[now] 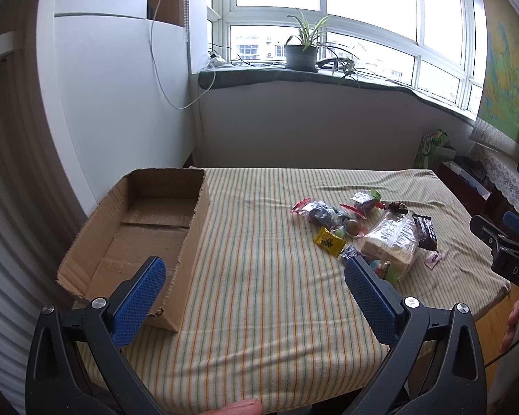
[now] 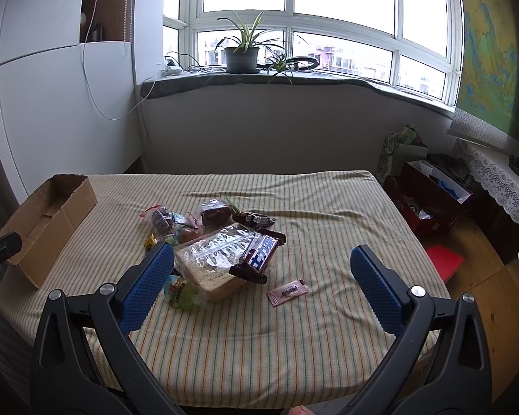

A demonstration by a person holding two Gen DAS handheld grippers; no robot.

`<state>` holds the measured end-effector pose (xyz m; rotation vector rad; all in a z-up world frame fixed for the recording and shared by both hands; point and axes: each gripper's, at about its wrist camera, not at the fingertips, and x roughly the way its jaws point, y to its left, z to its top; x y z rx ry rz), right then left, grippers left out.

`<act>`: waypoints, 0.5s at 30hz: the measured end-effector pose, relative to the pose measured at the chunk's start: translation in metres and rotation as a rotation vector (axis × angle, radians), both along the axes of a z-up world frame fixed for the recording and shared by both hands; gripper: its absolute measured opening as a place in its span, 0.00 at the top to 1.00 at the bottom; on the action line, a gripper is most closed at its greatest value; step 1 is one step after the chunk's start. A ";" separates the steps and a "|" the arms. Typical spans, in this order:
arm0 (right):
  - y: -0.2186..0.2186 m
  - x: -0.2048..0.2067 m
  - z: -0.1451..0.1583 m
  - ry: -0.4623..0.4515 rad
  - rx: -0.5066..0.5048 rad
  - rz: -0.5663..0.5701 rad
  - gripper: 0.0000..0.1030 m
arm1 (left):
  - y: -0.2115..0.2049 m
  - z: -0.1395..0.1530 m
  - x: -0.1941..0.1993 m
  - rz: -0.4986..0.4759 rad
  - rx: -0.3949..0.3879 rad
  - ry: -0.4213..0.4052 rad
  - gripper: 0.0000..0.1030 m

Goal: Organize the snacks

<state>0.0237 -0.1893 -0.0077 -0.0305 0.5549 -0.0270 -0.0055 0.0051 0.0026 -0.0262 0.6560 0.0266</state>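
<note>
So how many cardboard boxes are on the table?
1. The cardboard box sits open at the table's left edge, apart from the snack pile. Nothing shows inside it.

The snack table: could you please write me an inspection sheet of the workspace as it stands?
Surface: striped tablecloth, wrinkled, covering the table.
Job's things: cardboard box at the left, open and empty; snack pile mid-table, with a chocolate bar lying on a clear cracker pack; pink sachet apart.
Clutter: nothing seen on the table.
Tongs: left tongs and right tongs open, holding nothing.
Cables: white cable hanging down the wall; more on the windowsill.
Surroundings: potted plant on the windowsill; red box on the floor.
</note>
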 end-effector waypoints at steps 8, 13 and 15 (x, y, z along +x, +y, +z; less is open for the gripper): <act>-0.001 -0.002 -0.002 0.004 -0.002 0.000 0.00 | 0.001 0.001 0.000 -0.003 0.000 0.000 0.00; 0.000 -0.001 -0.001 0.005 -0.002 0.001 0.00 | 0.001 0.001 -0.001 -0.002 0.000 0.002 0.00; 0.000 -0.001 -0.001 0.005 -0.002 0.001 0.00 | 0.000 0.001 -0.001 -0.002 0.000 0.001 0.00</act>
